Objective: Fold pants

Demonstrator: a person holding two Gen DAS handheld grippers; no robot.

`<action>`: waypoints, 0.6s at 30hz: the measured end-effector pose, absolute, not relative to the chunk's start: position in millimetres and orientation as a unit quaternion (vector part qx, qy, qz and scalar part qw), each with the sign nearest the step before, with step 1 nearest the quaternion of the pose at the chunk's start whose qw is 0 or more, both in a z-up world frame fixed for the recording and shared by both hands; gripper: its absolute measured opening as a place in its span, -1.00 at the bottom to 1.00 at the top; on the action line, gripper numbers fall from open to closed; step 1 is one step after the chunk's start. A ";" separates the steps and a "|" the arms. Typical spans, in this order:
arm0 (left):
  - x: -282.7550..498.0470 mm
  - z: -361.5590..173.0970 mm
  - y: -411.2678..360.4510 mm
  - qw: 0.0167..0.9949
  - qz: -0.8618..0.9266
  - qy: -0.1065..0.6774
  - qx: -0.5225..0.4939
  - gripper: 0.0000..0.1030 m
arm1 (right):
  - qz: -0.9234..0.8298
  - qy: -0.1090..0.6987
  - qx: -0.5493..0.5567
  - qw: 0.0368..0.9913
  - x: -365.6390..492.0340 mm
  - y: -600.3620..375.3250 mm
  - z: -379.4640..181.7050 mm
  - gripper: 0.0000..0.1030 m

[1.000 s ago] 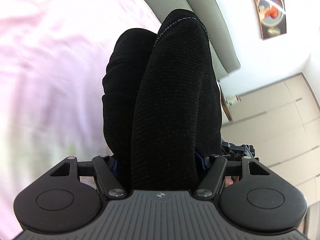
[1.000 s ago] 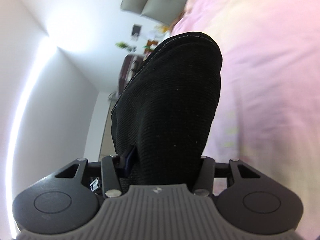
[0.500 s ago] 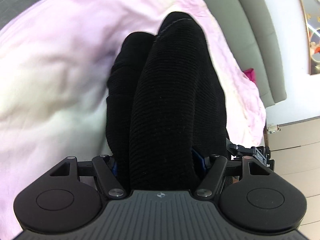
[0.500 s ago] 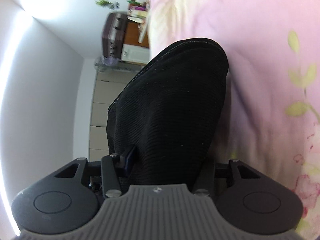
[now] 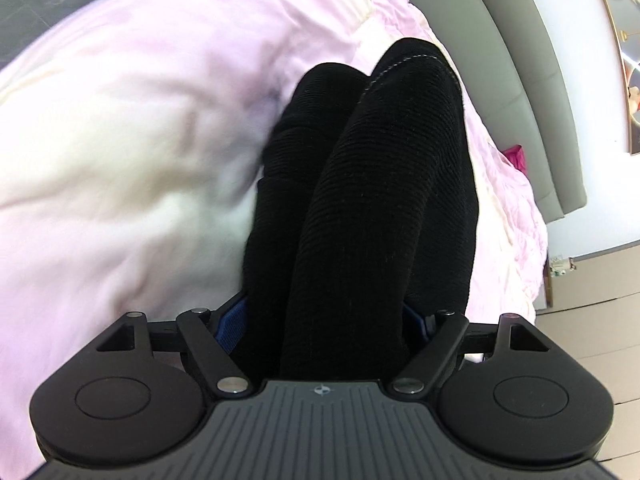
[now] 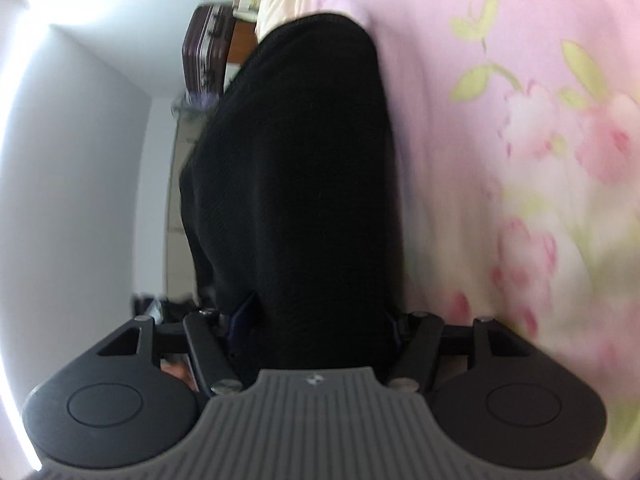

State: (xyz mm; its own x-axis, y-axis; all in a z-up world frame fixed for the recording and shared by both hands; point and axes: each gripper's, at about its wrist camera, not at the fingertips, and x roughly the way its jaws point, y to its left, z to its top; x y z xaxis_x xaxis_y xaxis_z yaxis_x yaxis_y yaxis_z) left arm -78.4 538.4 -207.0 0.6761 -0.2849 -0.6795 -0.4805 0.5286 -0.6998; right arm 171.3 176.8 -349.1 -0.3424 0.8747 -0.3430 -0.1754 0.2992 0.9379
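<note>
Evidently the black ribbed pants (image 5: 380,208) are being let go: thick bunched folds of the knit fill the gap of each tool, the far end lying against the pink floral bedspread (image 5: 152,128), so the fabric already has the bed to rest on. In the left wrist view two rolls of cloth sit between the jaws of the left hand-held gripper (image 5: 328,320), which are opening, a blue pad showing clear of the cloth on one side. The right hand-held gripper (image 6: 316,320) is opening too, with the pants (image 6: 304,168) between its jaws; whether its pads press the cloth I cannot tell, since fabric hides them. Beyond stand a grey padded headboard (image 5: 512,72) and a dark suitcase (image 6: 204,48).
</note>
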 end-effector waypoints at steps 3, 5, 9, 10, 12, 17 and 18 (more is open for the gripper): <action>-99.9 -201.2 534.0 0.788 0.084 0.395 -0.465 0.78 | 0.526 0.626 0.243 0.522 158.9 165.7 -338.9 0.11; -109.7 -192.1 522.2 0.799 0.102 0.397 -0.440 0.78 | 0.525 0.619 0.219 0.542 150.5 160.1 -329.0 0.11; -120.5 -176.0 497.8 0.804 0.116 0.431 -0.393 0.82 | 0.515 0.600 0.160 0.591 137.3 160.1 -304.9 0.11; -125.7 -173.7 493.4 0.803 0.123 0.435 -0.388 0.82 | 0.509 0.596 0.149 0.602 133.5 159.3 -300.8 0.12; -133.2 -168.8 488.9 0.799 0.139 0.442 -0.384 0.82 | 0.494 0.599 0.116 0.620 126.0 164.3 -287.9 0.14; -126.8 -136.5 446.0 0.798 0.209 0.498 -0.269 0.40 | 0.477 0.580 0.014 0.660 96.5 145.9 -253.4 0.14; -124.3 -129.1 436.0 0.797 0.225 0.507 -0.238 0.37 | 0.478 0.565 -0.008 0.673 91.3 144.9 -244.3 0.18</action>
